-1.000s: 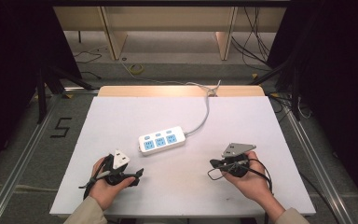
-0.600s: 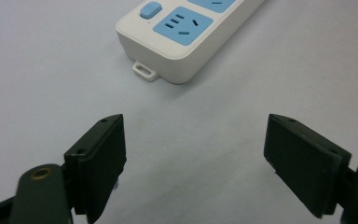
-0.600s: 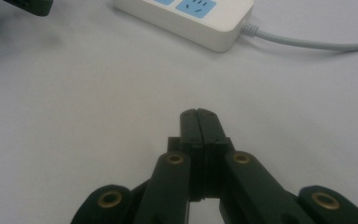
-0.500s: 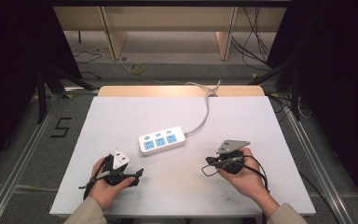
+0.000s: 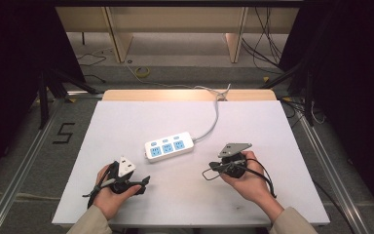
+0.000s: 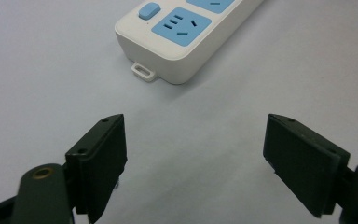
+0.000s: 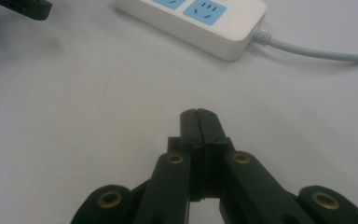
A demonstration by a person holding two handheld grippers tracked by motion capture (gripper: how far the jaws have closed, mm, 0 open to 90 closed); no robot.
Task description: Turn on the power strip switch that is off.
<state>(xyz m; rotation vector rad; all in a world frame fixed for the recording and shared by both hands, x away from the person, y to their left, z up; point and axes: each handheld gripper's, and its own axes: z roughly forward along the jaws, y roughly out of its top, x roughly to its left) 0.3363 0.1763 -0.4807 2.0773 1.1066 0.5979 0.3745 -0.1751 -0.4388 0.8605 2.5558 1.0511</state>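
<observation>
The power strip (image 5: 169,146) lies near the middle of the table (image 5: 126,122), its cord (image 5: 213,119) running to the far edge. The left gripper (image 5: 143,181), near the front edge, has jaws spread wide, the strip ahead and apart. The right gripper (image 5: 207,173) has jaws pressed together, empty, the strip's cord end ahead of them.

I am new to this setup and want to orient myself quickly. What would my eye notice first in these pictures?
First comes the white power strip with three blue sockets, lying near the middle of the white table, its grey cable running to the far edge. Nearer the person, the left gripper points at the strip with jaws wide apart and nothing between them. The right gripper is shut and empty, aimed at the strip's cable end.
</observation>
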